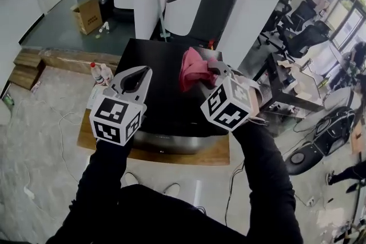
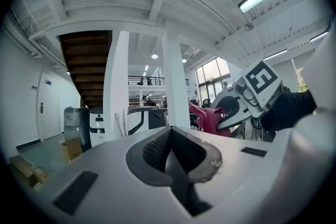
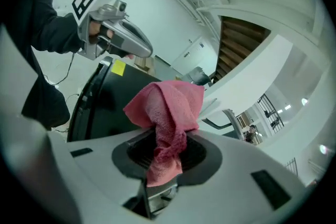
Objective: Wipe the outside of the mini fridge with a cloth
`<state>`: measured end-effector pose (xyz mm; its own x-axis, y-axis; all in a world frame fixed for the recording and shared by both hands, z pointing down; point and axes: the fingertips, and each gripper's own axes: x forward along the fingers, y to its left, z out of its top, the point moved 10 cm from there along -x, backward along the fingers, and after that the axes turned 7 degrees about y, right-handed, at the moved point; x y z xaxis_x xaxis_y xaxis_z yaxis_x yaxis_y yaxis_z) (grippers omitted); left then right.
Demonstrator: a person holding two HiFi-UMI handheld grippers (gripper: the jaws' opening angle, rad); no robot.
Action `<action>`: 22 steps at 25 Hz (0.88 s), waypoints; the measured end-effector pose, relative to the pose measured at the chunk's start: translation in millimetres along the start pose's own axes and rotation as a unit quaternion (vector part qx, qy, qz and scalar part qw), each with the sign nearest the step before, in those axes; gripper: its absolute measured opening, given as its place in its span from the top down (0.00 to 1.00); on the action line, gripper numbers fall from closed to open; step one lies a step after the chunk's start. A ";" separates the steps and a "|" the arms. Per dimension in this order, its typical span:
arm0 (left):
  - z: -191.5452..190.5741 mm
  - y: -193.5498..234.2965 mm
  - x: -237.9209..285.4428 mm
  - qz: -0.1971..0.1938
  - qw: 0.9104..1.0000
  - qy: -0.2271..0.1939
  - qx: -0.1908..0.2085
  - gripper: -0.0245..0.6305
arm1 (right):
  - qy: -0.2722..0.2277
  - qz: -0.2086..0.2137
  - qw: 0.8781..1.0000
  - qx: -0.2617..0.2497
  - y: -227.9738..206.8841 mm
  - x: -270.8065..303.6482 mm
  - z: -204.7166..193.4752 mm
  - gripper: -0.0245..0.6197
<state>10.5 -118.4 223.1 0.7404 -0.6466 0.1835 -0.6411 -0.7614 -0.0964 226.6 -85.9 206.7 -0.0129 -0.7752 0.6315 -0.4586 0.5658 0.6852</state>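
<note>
The right claw (image 3: 166,161) is clamped on a pink cloth (image 3: 169,105). It pinches one bunched end, so most of the fabric stands out past the tips as a loose wad. That grip makes sense for wiping, since the soft bulk would meet the surface before the hard tips do.

In the head view the cloth sits just right of centre, over the rear right part of the black top of the fridge (image 1: 164,110). I cannot tell whether it touches the top. Seen from the left claw, it looks raised rather than pressed down.

The left claw (image 2: 170,157) is closed with nothing in it. It hovers at centre-left of the head view, above the fridge's left edge and well clear of the cloth. It is probably held there as a spare, out of the wiping path but near enough to steady the fridge.

The fridge stands on a low wooden board (image 1: 220,155) on the floor, below the person. Both claws therefore reach down to the top face first, and wiping appears about to start there. The sides and front would be left to do.
</note>
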 end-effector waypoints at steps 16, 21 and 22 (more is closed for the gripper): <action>-59.5 134.3 -84.2 -0.011 1.000 0.019 -0.011 0.95 | 0.012 0.085 0.996 -0.039 116.5 84.0 197.9 0.80; -72.8 161.2 -87.5 -0.040 0.999 0.019 -0.022 0.95 | 0.043 0.084 0.995 -0.041 132.6 112.7 216.0 0.81; -72.6 162.4 -86.4 -0.046 0.998 0.018 -0.024 0.95 | 0.047 0.083 0.995 -0.038 131.8 115.0 215.8 0.81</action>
<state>-172.3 -182.9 262.6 0.7896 -0.5708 0.2252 -0.5798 -0.8142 -0.0309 -27.0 -161.1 291.4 0.0023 -0.6416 0.7671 -0.3877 0.7065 0.5921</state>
